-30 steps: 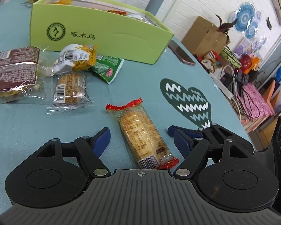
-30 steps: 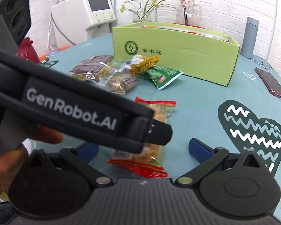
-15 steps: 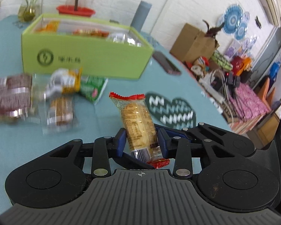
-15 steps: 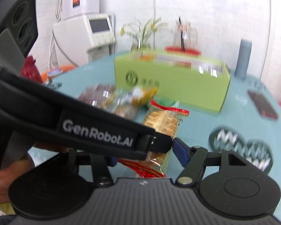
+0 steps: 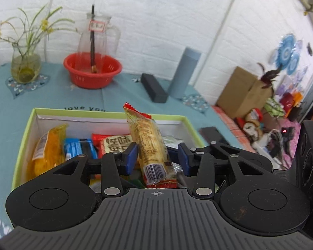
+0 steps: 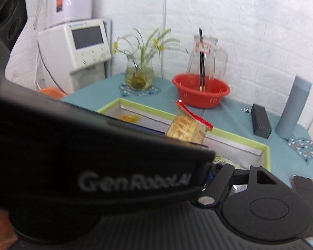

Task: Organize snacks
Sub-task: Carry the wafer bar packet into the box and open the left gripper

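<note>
My left gripper (image 5: 157, 156) hovers over the open green box (image 5: 23, 137). Its blue pads have parted, with a gap on the right side of the red-ended cracker packet (image 5: 149, 145) that stands upright between them. The box holds several snacks, among them a yellow packet (image 5: 46, 148), a blue one (image 5: 79, 146) and a red one (image 5: 112, 143). In the right wrist view the left gripper's black body (image 6: 94, 166) hides most of my right gripper; only its right finger linkage (image 6: 235, 177) shows. The cracker packet (image 6: 187, 128) and the box rim (image 6: 229, 135) show beyond it.
A red basket (image 5: 92, 71) with a glass jug, a flower vase (image 5: 26, 66), a black case (image 5: 154, 87) and a grey-blue bottle (image 5: 183, 73) stand on the teal tablecloth behind the box. A phone (image 5: 211, 134) lies right of the box.
My left gripper lifted the cracker packet from the table and carried it over the green box. Its jaws have now spread apart around the packet. The right gripper followed alongside.
</note>
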